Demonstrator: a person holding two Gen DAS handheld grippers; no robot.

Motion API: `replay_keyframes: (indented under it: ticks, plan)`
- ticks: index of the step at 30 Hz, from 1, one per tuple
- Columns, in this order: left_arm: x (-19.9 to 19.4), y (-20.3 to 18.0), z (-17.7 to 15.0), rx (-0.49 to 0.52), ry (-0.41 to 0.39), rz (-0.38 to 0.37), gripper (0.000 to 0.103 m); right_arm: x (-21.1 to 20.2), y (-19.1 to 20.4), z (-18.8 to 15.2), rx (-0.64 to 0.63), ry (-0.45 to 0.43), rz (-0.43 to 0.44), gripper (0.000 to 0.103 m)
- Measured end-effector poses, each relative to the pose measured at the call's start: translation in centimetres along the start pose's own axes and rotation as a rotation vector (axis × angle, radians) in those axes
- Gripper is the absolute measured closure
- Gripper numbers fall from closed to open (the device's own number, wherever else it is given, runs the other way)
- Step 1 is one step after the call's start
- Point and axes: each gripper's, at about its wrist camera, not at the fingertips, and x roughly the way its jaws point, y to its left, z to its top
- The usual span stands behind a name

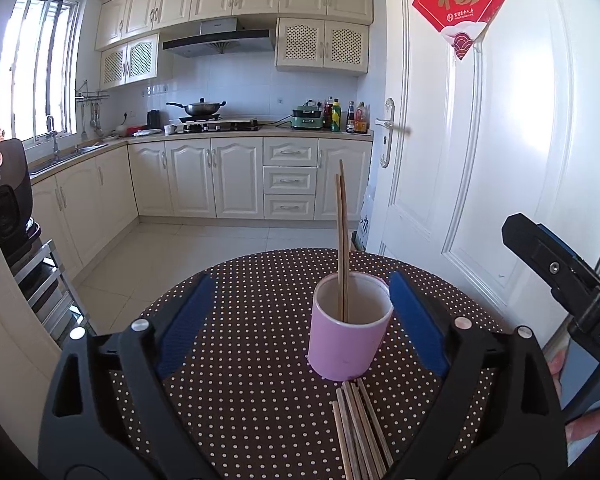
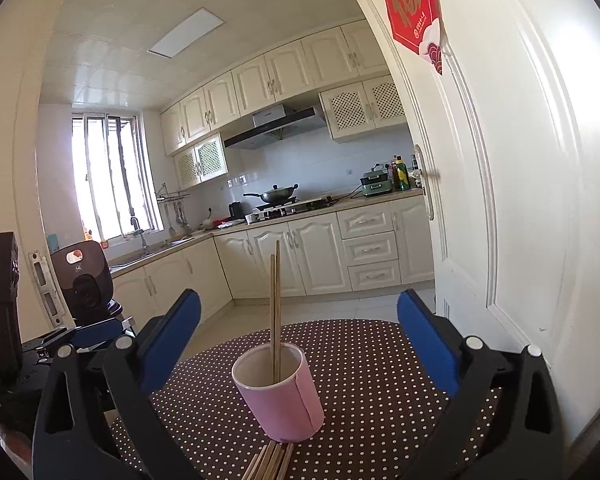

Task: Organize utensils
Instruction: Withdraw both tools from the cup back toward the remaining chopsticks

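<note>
Next, with both grippers wide open and empty, reach for loose chopsticks (image 1: 360,432) lying lengthwise below left gripper (image 1: 300,320), before cup (image 1: 348,328).

Black tool (image 1: 296,320), blue pads (image 1: 186,320)

Tabletop (image 1: 260,380): round, brown cloth with white dots.
Pink cup (image 1: 346,340): upright on it.
Loose chopsticks (image 1: 360,428): bundled just beside cup.

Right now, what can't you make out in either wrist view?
- Loose chopsticks: count and length, cut off by the bottom edge in both views.
- Pink cup: its bottom inside, hidden by its own wall.
- Bottles on the far counter: labels too small.
</note>
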Motion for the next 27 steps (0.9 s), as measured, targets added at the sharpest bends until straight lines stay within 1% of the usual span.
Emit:
replay_keyframes:
  ticks: [6,13,19,27]
  plan:
    - [-0.7,-0.1,-1.2,0.004,0.023,-0.021,0.011,-1.0,0.3,-0.4,-0.003,0.019,-0.006,0.008]
    - [-1.3,0.2,-2.8,-0.004,0.054,-0.019,0.011,-1.8,-0.1,-1.4,0.016,0.055,-0.029,0.008]
    - [-1.3,1.5,-4.8,-0.051,0.091,-0.004,0.011,-2.1,-0.9,-3.3,0.03,0.122,-0.053,0.008]
    - [-0.5,2.6,-6.8,-0.079,0.153,0.018,0.011,-1.4,-2.4,-5.6,0.068,0.233,-0.091,0.008]
